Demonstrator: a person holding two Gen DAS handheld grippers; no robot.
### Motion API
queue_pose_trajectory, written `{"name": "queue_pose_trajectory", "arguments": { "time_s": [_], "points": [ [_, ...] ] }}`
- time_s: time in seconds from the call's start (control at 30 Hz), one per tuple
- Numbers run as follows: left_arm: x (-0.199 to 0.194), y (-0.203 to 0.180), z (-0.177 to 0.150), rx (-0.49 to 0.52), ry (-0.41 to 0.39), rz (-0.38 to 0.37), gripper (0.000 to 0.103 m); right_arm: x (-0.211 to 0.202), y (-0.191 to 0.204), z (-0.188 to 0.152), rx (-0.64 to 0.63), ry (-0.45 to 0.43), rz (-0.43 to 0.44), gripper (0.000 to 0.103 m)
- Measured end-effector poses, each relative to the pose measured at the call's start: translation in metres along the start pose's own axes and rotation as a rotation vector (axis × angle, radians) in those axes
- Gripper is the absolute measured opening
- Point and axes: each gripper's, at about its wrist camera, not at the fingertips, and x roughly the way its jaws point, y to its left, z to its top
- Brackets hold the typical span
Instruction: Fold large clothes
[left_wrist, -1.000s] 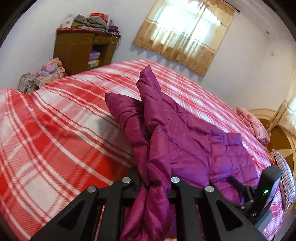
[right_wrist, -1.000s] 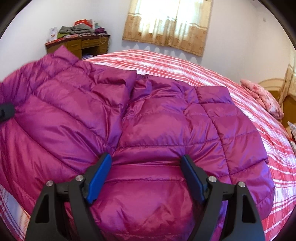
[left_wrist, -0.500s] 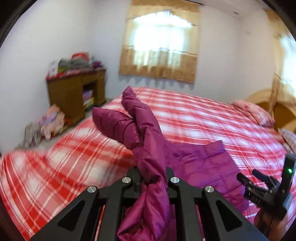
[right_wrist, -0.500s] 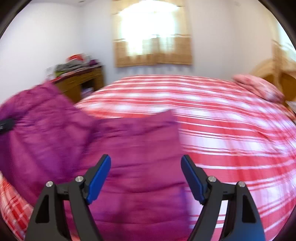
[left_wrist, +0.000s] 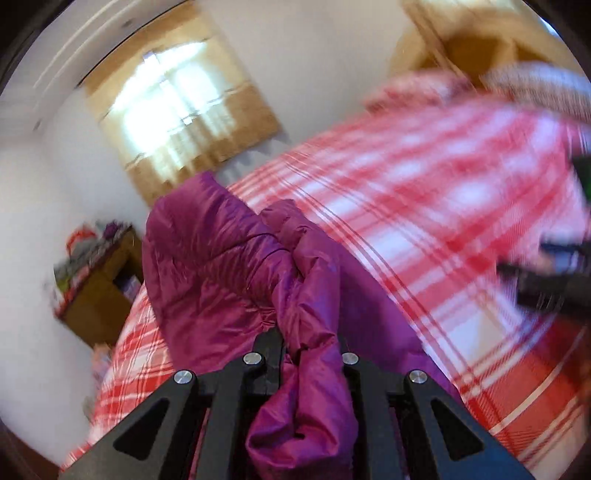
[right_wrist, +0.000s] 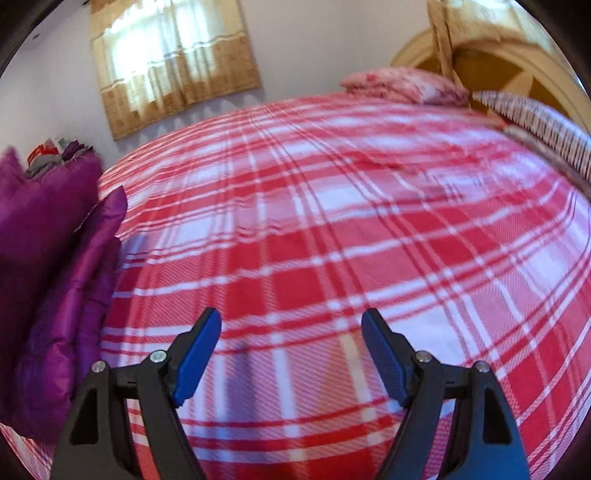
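Clamped on a bunched fold of the magenta puffer jacket (left_wrist: 236, 280), the left gripper (left_wrist: 310, 354) sees a room now tipped sideways, unlike the level view a moment earlier; the jacket rises ahead of its jaws over the red plaid bedspread (left_wrist: 424, 206), with the blurred right gripper (left_wrist: 546, 284) off to its right. Spread wide and empty, the right gripper (right_wrist: 291, 354) now faces bare red plaid bedspread (right_wrist: 332, 221); the magenta puffer jacket (right_wrist: 55, 277), previously filling the space ahead, sits far to its left.
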Motion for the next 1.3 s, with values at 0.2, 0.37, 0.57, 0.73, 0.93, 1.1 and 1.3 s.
{"name": "queue_pose_trajectory", "arguments": {
  "time_s": [0.2, 0.37, 0.57, 0.73, 0.93, 1.1, 1.3],
  "points": [
    [0.004, -0.043, -0.008, 0.163, -0.024, 0.068, 0.026, -0.004, -0.006, -0.002, 0.028, -0.006, 0.045, 0.085],
    [-0.046, -0.038, 0.003, 0.191, -0.142, 0.056, 0.060, -0.001, -0.007, 0.000, 0.029, 0.002, 0.047, 0.085],
    [-0.094, 0.016, 0.006, 0.033, -0.222, 0.034, 0.089, -0.011, -0.005, 0.009, 0.002, -0.004, 0.009, 0.084],
    [-0.041, 0.126, -0.009, -0.290, 0.028, 0.169, 0.089, -0.049, 0.032, 0.050, -0.081, -0.065, 0.018, 0.068],
    [0.014, 0.223, -0.033, -0.607, 0.210, 0.300, 0.089, -0.072, 0.135, 0.102, -0.245, -0.089, 0.050, 0.052],
    [0.033, 0.244, -0.037, -0.703, 0.228, 0.283, 0.090, -0.059, 0.220, 0.113, -0.310, -0.070, 0.078, 0.051],
    [0.065, 0.242, -0.041, -0.826, 0.201, 0.174, 0.090, -0.018, 0.252, 0.094, -0.290, -0.048, 0.096, 0.044]
  ]
}}
